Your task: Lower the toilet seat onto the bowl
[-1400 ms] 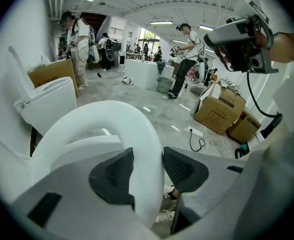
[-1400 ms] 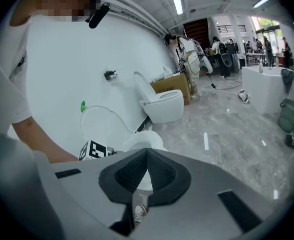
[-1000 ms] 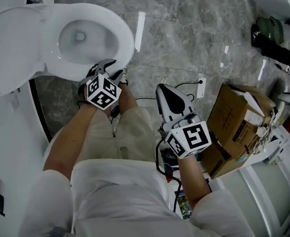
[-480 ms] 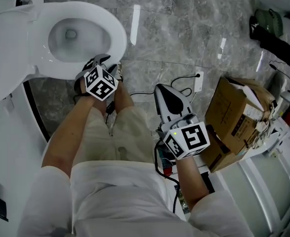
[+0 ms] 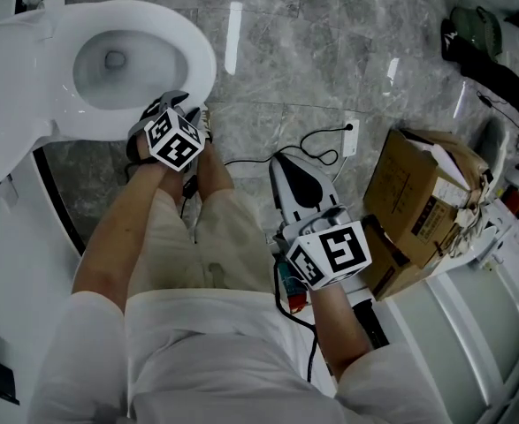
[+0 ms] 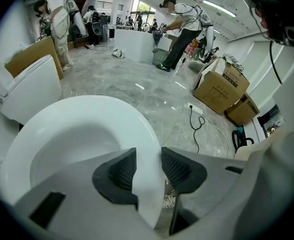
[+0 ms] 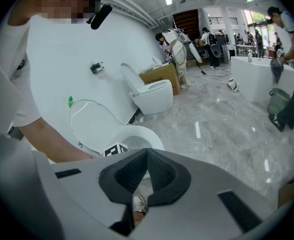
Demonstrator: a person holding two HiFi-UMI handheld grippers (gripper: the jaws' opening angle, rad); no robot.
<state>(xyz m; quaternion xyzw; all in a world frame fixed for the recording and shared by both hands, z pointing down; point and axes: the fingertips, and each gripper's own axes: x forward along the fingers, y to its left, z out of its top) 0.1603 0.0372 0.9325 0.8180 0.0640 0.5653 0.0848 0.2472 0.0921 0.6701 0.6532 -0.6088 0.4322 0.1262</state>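
Note:
The white toilet seat lies as a ring round the bowl at the upper left of the head view. Behind it the lid stands raised. My left gripper points steeply down at the seat's front edge. In the left gripper view the seat rim runs between the dark pads of the left gripper. Those jaws have just been closing, and both pads touch the rim. My right gripper hangs shut and empty over the floor to the right. In its own view the right gripper has its tips meeting.
Cardboard boxes stand at the right, with a power cable and plug on the marble floor beside them. A black bag lies at the upper right. My shoe is by the bowl. A second toilet and several people stand farther off.
The left gripper has sunk at the seat's front edge and its jaws have narrowed on the rim. The right gripper has drifted slightly down.

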